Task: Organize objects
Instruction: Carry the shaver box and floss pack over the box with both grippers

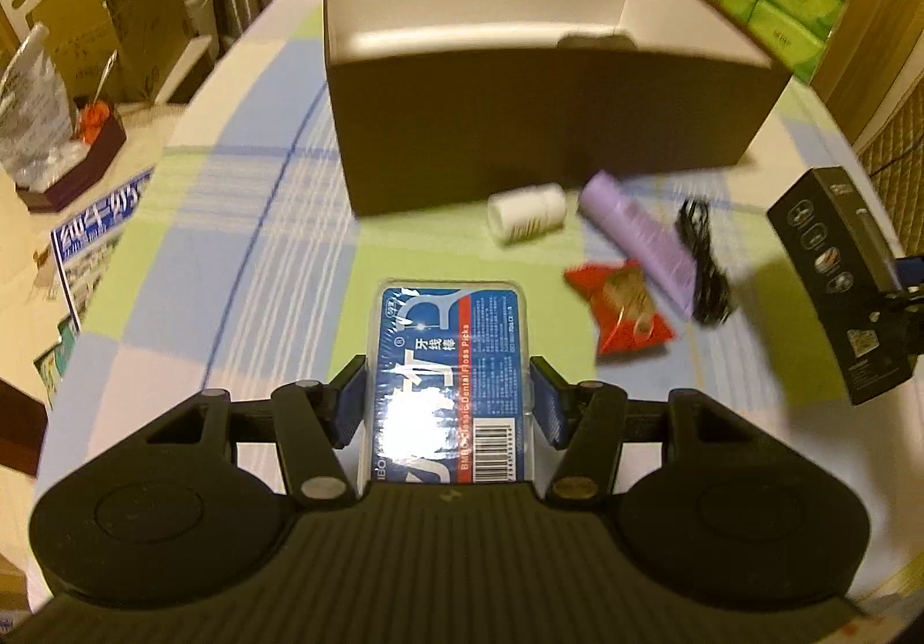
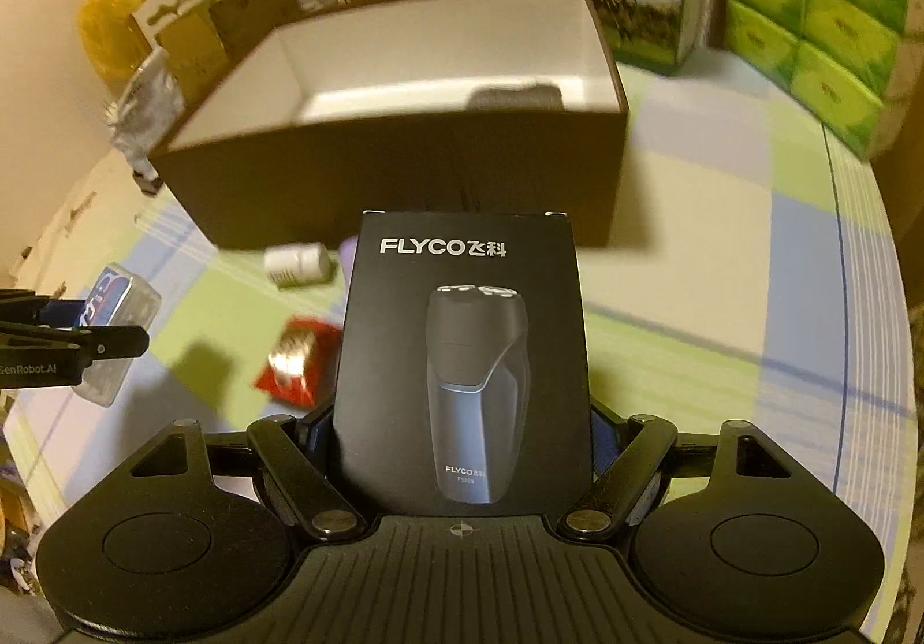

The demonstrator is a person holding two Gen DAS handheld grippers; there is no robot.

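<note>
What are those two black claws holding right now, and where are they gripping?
The left gripper clamps the dental floss pick case by its long sides; the right gripper clamps the black shaver box by its side edges, near its lower end.

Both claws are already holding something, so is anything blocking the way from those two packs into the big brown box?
Nothing visible blocks them. The left gripper holds the floss pick case and the right gripper the shaver box, both off the table. The white bottle, purple tube, red packet and black cable lie below, before the open cardboard box.
</note>
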